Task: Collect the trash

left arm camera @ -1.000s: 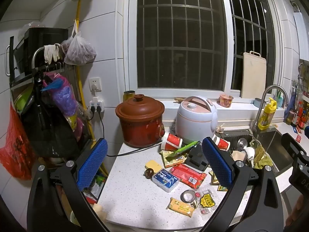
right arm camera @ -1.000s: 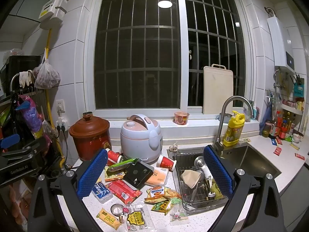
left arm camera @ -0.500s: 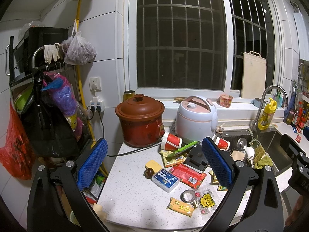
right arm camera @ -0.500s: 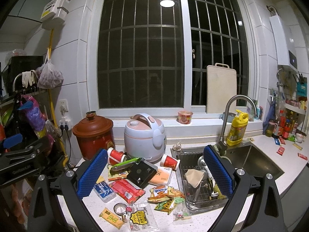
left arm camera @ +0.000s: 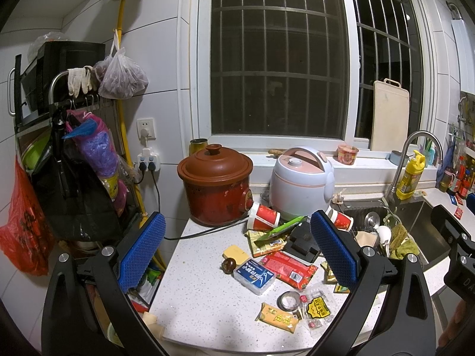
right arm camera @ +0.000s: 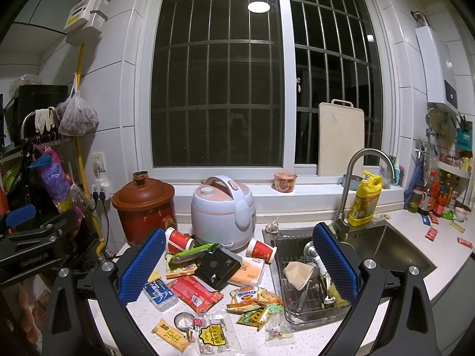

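Note:
Trash lies scattered over the white speckled counter (left arm camera: 202, 293): a red wrapper (left arm camera: 288, 268), a blue-and-white pack (left arm camera: 254, 276), a yellow snack bar (left arm camera: 276, 317), a black tray (right arm camera: 218, 268), a snack bag (right arm camera: 248, 295) and two tipped red paper cups (right arm camera: 178, 241) (right arm camera: 261, 250). My left gripper (left arm camera: 237, 249) hangs open above the counter's left part, holding nothing. My right gripper (right arm camera: 237, 262) is open over the pile, also with nothing in it. The left gripper's body shows at the left edge of the right wrist view.
A brown clay pot (left arm camera: 216, 184) and a white rice cooker (left arm camera: 299, 181) stand at the back. To the right is a sink (right arm camera: 383, 252) with a dish rack (right arm camera: 308, 293), a tap and a yellow bottle (right arm camera: 365, 198). Bags hang on a rack (left arm camera: 77, 160) at left.
The right wrist view has shifted slightly, with the scene sliding a little right and down. The left gripper has barely moved. Both stay open.

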A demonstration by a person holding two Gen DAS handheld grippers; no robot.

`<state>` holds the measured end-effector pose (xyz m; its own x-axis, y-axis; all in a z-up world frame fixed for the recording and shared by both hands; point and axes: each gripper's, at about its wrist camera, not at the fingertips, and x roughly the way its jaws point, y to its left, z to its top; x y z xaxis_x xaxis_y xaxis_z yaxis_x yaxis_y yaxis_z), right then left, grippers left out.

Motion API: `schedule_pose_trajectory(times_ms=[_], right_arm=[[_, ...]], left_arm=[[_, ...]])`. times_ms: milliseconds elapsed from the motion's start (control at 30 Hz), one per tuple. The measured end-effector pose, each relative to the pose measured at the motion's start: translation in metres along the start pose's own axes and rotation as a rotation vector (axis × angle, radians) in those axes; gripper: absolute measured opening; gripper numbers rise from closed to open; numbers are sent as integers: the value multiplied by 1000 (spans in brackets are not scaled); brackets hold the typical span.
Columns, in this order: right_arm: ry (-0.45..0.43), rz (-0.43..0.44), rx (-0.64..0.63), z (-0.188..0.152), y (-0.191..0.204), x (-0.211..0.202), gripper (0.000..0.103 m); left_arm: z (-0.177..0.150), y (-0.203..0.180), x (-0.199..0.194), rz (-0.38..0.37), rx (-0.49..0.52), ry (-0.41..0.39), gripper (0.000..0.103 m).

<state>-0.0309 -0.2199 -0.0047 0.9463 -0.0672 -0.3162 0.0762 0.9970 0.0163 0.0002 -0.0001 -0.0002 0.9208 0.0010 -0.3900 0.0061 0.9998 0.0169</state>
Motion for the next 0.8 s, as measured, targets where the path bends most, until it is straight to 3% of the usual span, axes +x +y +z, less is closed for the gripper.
schedule_pose_trajectory(times_ms=[800], right_arm=[[-2, 3, 0, 1, 0, -1, 98]], left_arm=[[0, 0, 0, 0, -1, 1, 96]])
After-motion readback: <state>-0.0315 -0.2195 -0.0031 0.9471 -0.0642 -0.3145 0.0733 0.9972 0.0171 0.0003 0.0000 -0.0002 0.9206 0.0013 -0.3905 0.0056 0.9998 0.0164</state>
